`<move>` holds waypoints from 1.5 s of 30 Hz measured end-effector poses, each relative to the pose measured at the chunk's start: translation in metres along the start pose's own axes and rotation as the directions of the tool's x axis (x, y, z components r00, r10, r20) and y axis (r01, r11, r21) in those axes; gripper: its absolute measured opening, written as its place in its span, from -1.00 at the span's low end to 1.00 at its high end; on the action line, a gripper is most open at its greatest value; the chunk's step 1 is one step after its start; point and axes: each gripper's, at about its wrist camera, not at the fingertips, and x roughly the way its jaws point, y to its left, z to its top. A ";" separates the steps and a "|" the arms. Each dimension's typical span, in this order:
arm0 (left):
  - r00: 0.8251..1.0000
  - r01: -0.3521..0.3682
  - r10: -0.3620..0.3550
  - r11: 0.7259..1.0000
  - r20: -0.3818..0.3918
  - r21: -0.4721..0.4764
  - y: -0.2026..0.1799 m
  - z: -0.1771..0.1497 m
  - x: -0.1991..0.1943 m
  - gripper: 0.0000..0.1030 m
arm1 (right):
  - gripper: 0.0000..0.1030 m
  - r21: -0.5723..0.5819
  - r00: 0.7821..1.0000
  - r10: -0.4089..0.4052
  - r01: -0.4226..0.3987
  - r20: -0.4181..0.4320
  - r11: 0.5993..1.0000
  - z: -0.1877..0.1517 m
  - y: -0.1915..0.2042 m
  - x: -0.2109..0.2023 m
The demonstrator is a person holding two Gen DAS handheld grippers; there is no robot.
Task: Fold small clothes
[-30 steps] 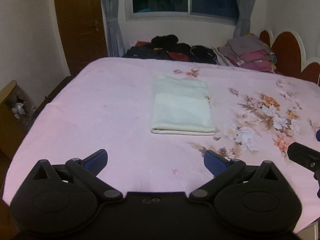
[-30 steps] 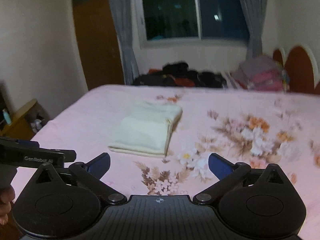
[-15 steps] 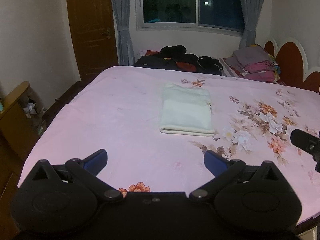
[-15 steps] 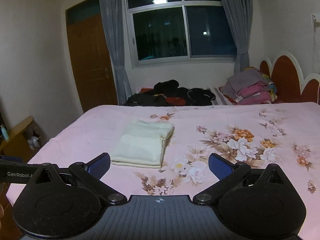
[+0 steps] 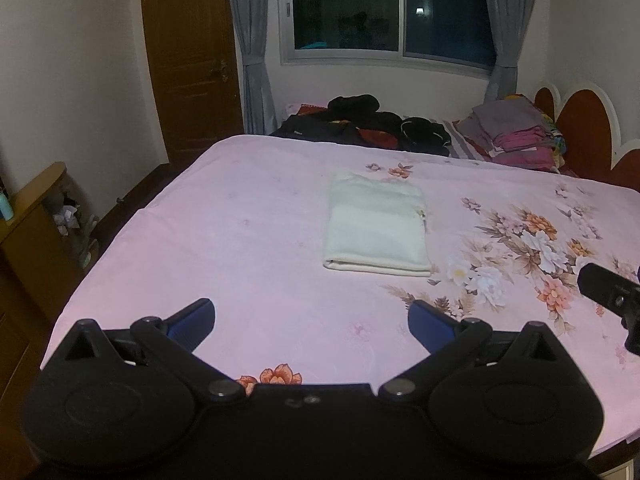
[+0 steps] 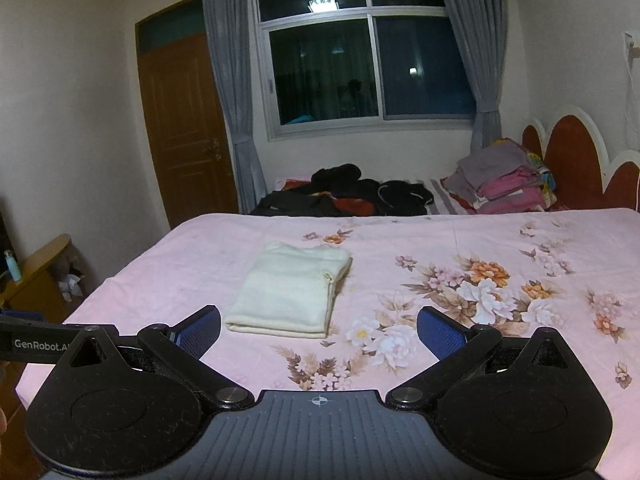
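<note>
Already the cream cloth (image 5: 376, 228) lies folded into a neat rectangle on the pink flowered bed (image 5: 248, 248), its layered edges showing along the right side and its rounded fold facing the near edge. It sits flat, a little to the left of the large flower print, and nothing touches it.

Neither tool is working on it. The left gripper (image 5: 311, 316) hangs above the near part of the bed with its jaws wide apart and empty, well short of the cloth. The right gripper (image 6: 319, 326) is likewise held back from the cloth, jaws spread and holding nothing; in its view the cloth lies ahead and slightly to the left, closer to the left blue pad than to the right one. A dark part of the right tool shows at the right edge of the left view.

Judging by this, the fold of this piece looks finished: the shape is compact, the corners roughly meet, and no loose flap hangs out. What may remain is tidying or setting it aside, though nothing shows that this is wanted.

Beyond the far edge of the bed lies a heap of dark clothes (image 6: 344, 194), unfolded, and beside it by the headboard a stack of folded laundry (image 6: 504, 184) in grey and pink. If the dark heap belongs to the task, most of the work is still ahead; whether it does cannot be told.
</note>
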 end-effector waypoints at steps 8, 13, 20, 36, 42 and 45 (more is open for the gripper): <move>1.000 -0.005 0.005 1.000 -0.002 -0.002 -0.002 0.000 0.001 0.99 | 1.00 -0.002 1.000 0.009 -0.009 0.000 1.000 0.000 -0.003 0.002; 1.000 -0.004 0.004 1.000 -0.008 -0.006 -0.003 0.002 0.002 0.99 | 1.00 -0.002 1.000 0.004 -0.004 -0.005 1.000 -0.001 -0.005 0.003; 1.000 -0.001 0.001 1.000 -0.013 -0.001 -0.003 0.003 0.004 0.99 | 1.00 0.002 1.000 0.004 -0.004 -0.013 1.000 -0.003 -0.008 0.004; 0.999 0.000 0.000 1.000 -0.037 0.015 -0.005 0.006 0.016 0.99 | 1.00 0.004 0.999 0.007 -0.007 -0.033 1.000 -0.005 -0.010 0.016; 0.998 0.022 -0.021 1.000 -0.055 0.020 -0.007 0.010 0.027 0.99 | 1.00 0.011 0.999 -0.001 0.001 -0.048 1.000 -0.006 -0.013 0.024; 0.998 0.051 -0.049 0.998 -0.043 0.042 -0.009 0.011 0.033 0.98 | 1.00 0.013 0.998 -0.007 0.008 -0.058 1.000 -0.008 -0.016 0.029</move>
